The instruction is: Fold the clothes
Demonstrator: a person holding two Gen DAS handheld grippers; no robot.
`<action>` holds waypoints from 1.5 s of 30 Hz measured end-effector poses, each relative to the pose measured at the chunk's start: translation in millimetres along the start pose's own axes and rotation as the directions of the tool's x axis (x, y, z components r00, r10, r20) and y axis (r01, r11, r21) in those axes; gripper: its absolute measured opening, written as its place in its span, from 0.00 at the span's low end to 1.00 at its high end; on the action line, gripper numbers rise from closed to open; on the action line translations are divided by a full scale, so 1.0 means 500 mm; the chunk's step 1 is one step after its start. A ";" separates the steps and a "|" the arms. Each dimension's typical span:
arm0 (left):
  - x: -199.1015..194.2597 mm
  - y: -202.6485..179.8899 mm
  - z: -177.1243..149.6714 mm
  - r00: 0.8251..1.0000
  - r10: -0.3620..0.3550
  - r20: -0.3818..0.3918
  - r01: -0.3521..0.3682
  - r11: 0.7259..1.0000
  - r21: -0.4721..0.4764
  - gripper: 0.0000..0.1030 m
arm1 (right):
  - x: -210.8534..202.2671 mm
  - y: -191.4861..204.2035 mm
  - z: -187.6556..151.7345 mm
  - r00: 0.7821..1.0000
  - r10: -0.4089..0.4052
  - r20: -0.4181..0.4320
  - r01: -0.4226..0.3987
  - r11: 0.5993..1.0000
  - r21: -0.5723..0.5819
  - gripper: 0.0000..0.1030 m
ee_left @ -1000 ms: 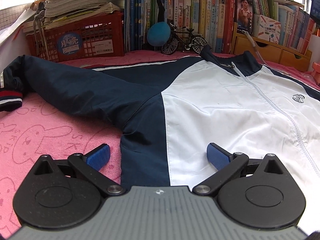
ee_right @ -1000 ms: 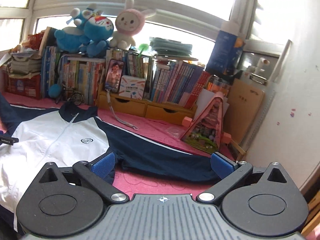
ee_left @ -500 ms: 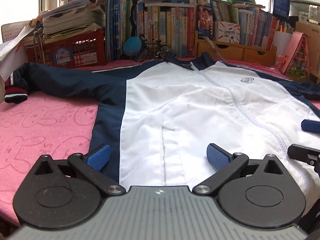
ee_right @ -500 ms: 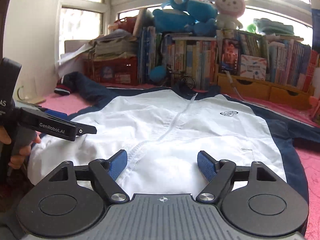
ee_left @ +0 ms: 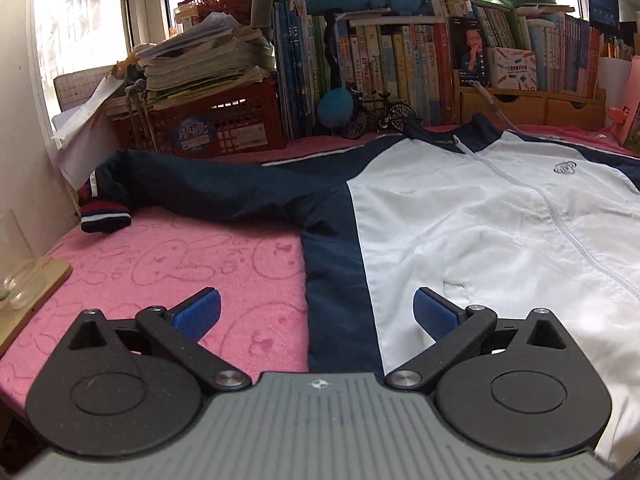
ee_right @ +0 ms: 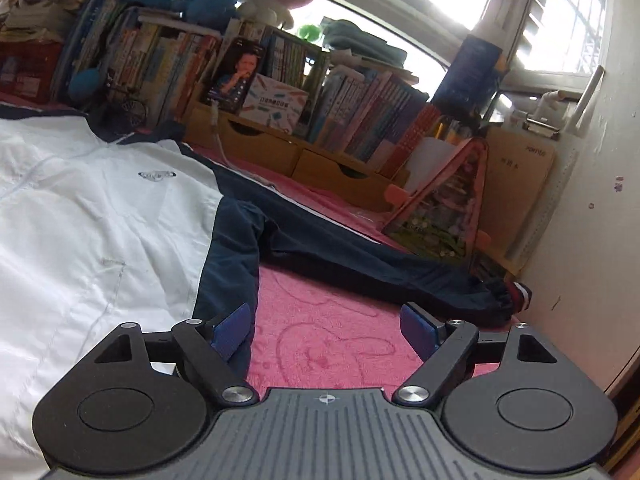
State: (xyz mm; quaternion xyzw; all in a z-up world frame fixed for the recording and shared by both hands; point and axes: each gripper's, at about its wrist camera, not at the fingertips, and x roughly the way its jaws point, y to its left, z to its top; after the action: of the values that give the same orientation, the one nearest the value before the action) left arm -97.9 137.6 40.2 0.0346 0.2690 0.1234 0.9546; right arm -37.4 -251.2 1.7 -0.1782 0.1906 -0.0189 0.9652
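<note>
A navy and white zip jacket [ee_left: 460, 224] lies spread flat, front up, on a pink blanket [ee_left: 180, 264]. Its left sleeve [ee_left: 192, 192] stretches out to a striped cuff [ee_left: 105, 216] near the wall. My left gripper [ee_left: 316, 312] hovers open over the jacket's navy side panel at the lower hem, with nothing between its blue pads. In the right wrist view the jacket [ee_right: 100, 220] fills the left side and its other sleeve [ee_right: 360, 260] runs right to a striped cuff [ee_right: 516, 294]. My right gripper [ee_right: 326, 330] is open above the blanket [ee_right: 320, 320], just right of the navy side panel.
A red crate [ee_left: 208, 124] stacked with papers, a row of books [ee_left: 400, 64], a small model bicycle [ee_left: 378, 114] and wooden drawers [ee_right: 288, 156] line the back. A pink toy house [ee_right: 444, 204] stands near the right wall. A wooden board [ee_left: 28, 300] lies at the blanket's left edge.
Both grippers have swung outward from the jacket's middle: the left view turned left toward the left sleeve, the right view turned right toward the right sleeve. Both stay open and hold nothing.
</note>
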 end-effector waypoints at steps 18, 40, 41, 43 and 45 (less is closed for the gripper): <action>0.474 -0.209 0.238 0.965 -0.230 -0.128 0.238 0.970 0.046 0.53 | 0.398 0.266 0.295 0.844 0.483 -0.232 -0.475 0.875 0.091 0.19; 0.652 -0.209 0.336 0.980 -0.142 -0.136 0.148 0.988 0.032 0.85 | 0.560 0.291 0.387 0.866 0.469 -0.176 -0.439 0.879 0.187 0.27; 0.645 -0.206 0.337 0.980 -0.149 -0.134 0.156 0.987 0.040 0.80 | 0.542 0.288 0.386 0.847 0.506 -0.165 -0.473 0.858 0.201 0.30; 0.613 -0.190 0.337 0.979 -0.166 -0.115 0.173 0.983 0.057 0.80 | 0.506 0.294 0.382 0.796 0.585 -0.158 -0.552 0.808 0.206 0.41; 0.565 -0.163 0.333 0.980 -0.180 -0.089 0.186 0.980 0.070 0.80 | 0.493 0.310 0.370 0.741 0.645 -0.188 -0.613 0.763 0.205 0.42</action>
State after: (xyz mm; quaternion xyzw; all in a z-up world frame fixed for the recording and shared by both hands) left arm 239.6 130.6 28.7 0.0416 0.3146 0.0259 0.9480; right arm 255.6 -69.8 17.8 -0.0366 0.3567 0.2740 0.8924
